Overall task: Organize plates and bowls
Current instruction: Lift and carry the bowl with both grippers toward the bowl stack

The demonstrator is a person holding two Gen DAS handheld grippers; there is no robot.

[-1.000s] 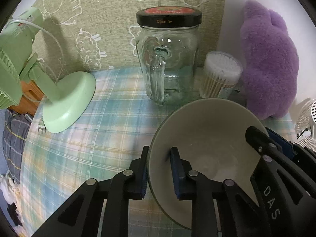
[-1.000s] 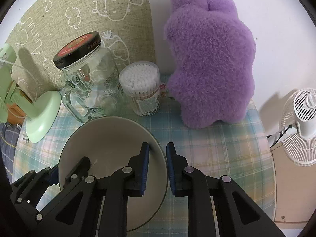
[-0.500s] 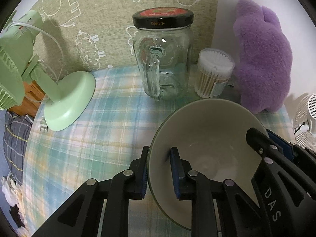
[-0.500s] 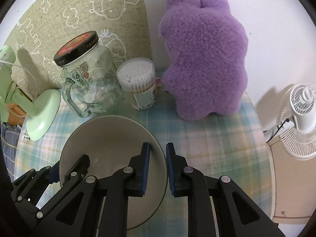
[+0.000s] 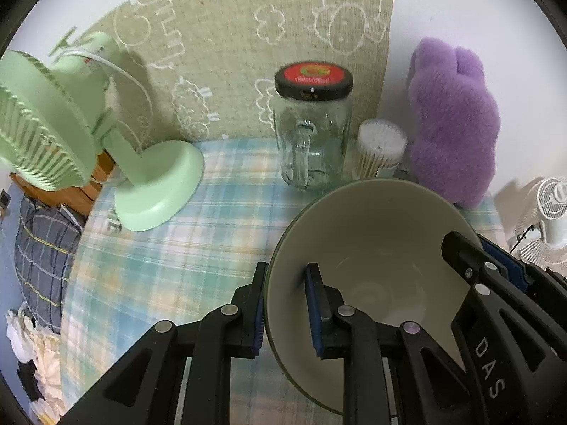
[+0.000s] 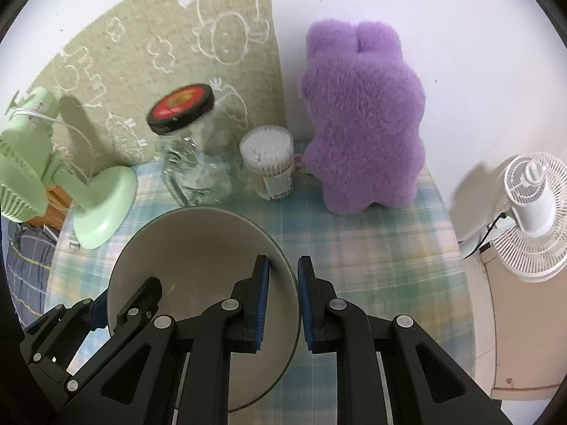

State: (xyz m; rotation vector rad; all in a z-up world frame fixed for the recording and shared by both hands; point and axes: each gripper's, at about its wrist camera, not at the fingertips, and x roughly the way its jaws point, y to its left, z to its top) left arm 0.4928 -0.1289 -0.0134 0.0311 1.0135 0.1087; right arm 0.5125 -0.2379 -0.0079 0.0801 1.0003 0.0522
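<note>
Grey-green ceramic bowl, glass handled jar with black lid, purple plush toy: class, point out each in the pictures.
Grey-green ceramic bowl (image 5: 372, 248): left wrist view, inner wall.
Glass handled jar with black lid (image 5: 313, 81): left wrist view, lid top.
Purple plush toy (image 6: 365, 120): right wrist view, middle of its body.

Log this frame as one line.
left hand-held gripper: shut on bowl rim | right hand-held gripper: shut on opposite rim | bowl: above checked tablecloth

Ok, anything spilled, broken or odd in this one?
Nothing spilled or broken. The bowl looks empty and intact, held at opposite rims by the left gripper and right gripper. The jar stands upright, lid on.
</note>
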